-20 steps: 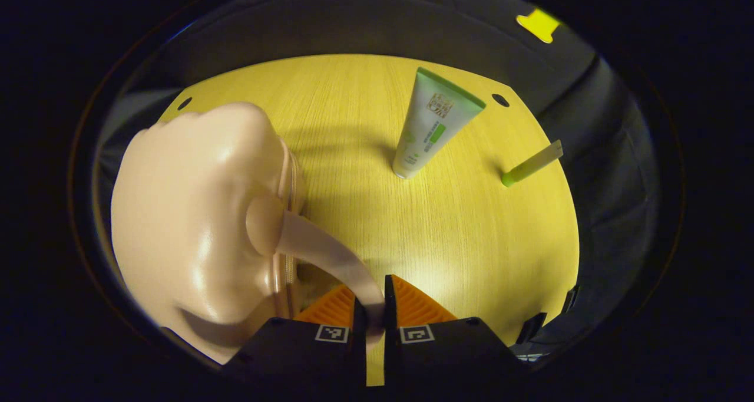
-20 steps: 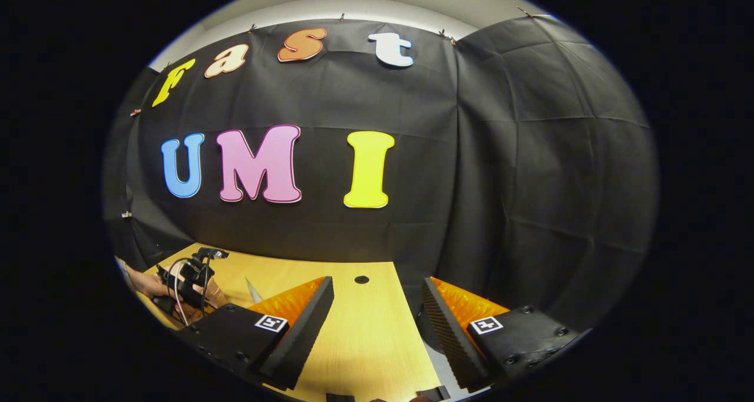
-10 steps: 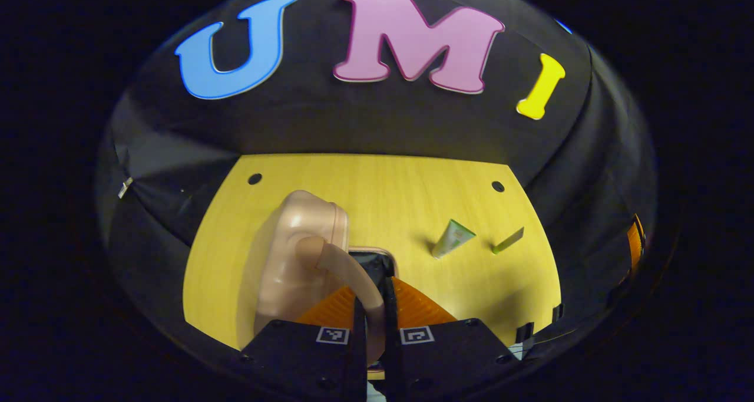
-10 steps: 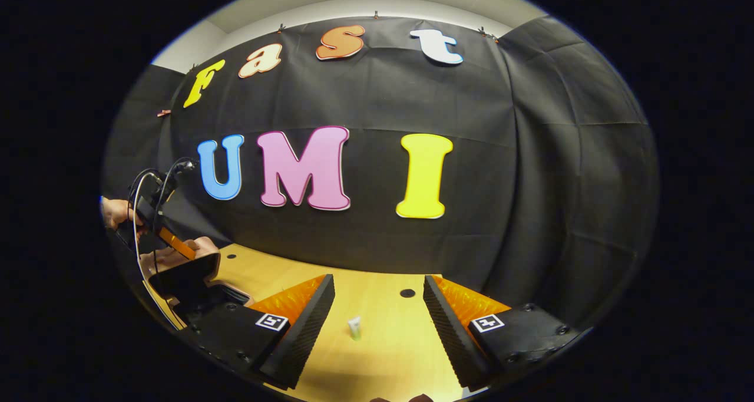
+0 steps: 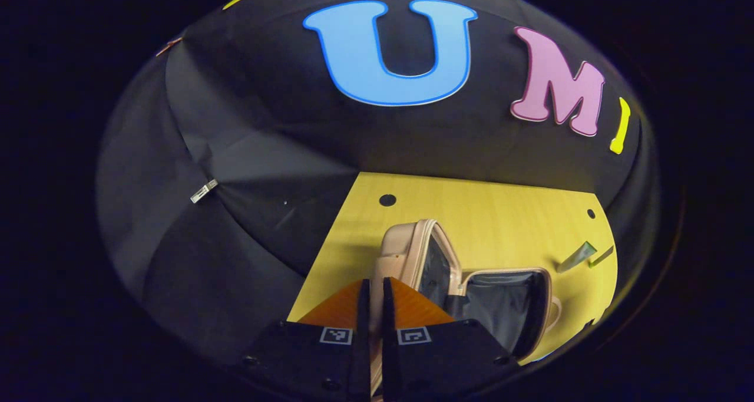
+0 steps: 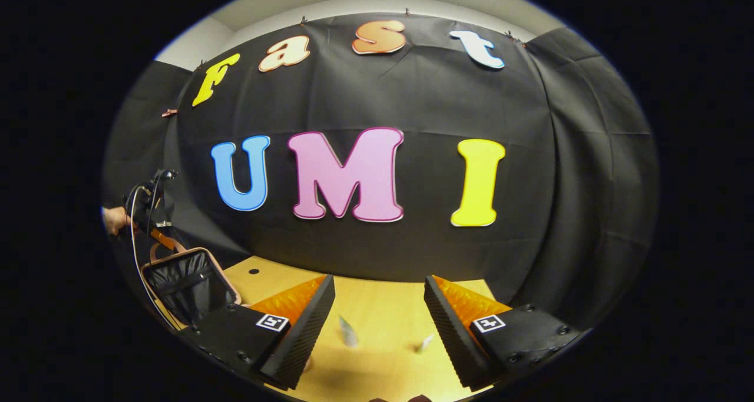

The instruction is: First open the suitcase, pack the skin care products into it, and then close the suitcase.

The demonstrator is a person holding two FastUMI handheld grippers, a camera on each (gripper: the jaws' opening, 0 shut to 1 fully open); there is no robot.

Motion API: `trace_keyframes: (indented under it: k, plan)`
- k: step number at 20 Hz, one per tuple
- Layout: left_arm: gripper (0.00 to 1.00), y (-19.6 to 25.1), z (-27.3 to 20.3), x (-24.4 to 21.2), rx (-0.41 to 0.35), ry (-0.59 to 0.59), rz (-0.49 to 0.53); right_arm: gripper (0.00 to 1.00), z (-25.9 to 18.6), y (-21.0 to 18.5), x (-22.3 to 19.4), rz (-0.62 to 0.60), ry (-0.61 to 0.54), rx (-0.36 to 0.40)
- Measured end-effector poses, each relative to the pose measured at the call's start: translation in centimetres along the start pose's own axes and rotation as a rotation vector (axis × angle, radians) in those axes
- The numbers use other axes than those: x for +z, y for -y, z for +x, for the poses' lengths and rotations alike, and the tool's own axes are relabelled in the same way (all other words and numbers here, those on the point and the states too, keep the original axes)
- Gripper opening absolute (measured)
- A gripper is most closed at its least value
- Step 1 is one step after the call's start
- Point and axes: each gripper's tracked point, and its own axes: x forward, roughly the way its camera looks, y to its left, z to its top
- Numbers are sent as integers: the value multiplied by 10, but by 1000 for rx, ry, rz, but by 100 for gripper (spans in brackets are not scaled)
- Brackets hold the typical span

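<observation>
Suitcase [image 5: 500, 307] open; left hand-held gripper [image 5: 372, 290] hides its handle.

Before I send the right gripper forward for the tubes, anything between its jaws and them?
No. In the right gripper view, bare tabletop runs from the open right gripper to the larger tube and smaller tube.

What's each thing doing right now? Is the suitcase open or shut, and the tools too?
suitcase: open, lid raised.
left tool: shut on the handle.
right tool: open, holding nothing.
big tube: on the table, not packed.
small tube: on the table, not packed.
</observation>
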Motion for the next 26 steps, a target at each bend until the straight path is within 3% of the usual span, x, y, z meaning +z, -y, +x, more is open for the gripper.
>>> trace_keyframes:
  k: [2,5,10,13,15,18,23,26]
  plan:
    - [13,-47,39,-24,11,-57,-37,97,9,-26,0,2,-11,-15]
    - [13,-82,92,-65,-45,-140,-111,96,19,-48,-11,-21,-43,-54]
    - [13,-101,156,-126,-104,-262,-194,96,25,-48,-25,-38,-95,-159]
    - [24,-112,174,-140,-74,-268,-208,96,26,-40,-31,-72,-112,-207]
    - [46,-117,172,-126,-76,-194,-184,96,25,-39,-32,-94,-98,-219]
    - [94,-110,150,-81,-90,-24,-111,96,22,-38,-26,-123,-53,-239]
    - [95,-37,67,26,-175,303,-18,96,24,-28,-10,-165,-7,-232]
    - [95,63,5,61,-360,411,33,96,28,-10,0,-162,24,-237]
